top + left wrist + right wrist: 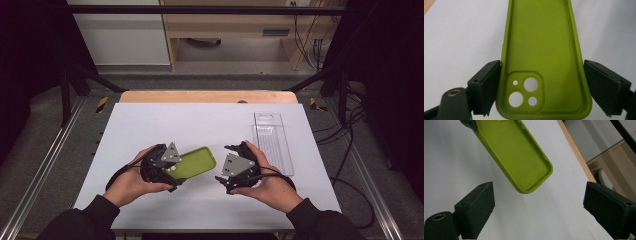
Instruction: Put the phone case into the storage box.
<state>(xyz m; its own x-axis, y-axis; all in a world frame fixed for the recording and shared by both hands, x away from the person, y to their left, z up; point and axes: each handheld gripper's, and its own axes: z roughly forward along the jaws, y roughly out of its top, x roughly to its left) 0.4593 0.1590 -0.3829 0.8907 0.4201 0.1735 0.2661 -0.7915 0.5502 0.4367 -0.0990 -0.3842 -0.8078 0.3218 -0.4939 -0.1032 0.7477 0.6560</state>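
Note:
A lime-green phone case (195, 162) lies inside-up just over the white table top, its camera cut-outs at the end nearest my left hand. My left gripper (175, 172) is shut on that end, one pad against each long side of the case (544, 45). In the left gripper view, the left gripper (541, 82) has its pads touching both rims. My right gripper (222, 162) is to the right of the case's free end, open, with nothing between its jaws. In the right gripper view, the right gripper (536, 205) points at the case (516, 155), which is ahead and apart from it.
A clear plastic tray (272, 142) lies lengthwise at the right of the white sheet (150, 125). A wooden table edge (200, 96) runs along the far side. Metal frame rails and cables flank the table.

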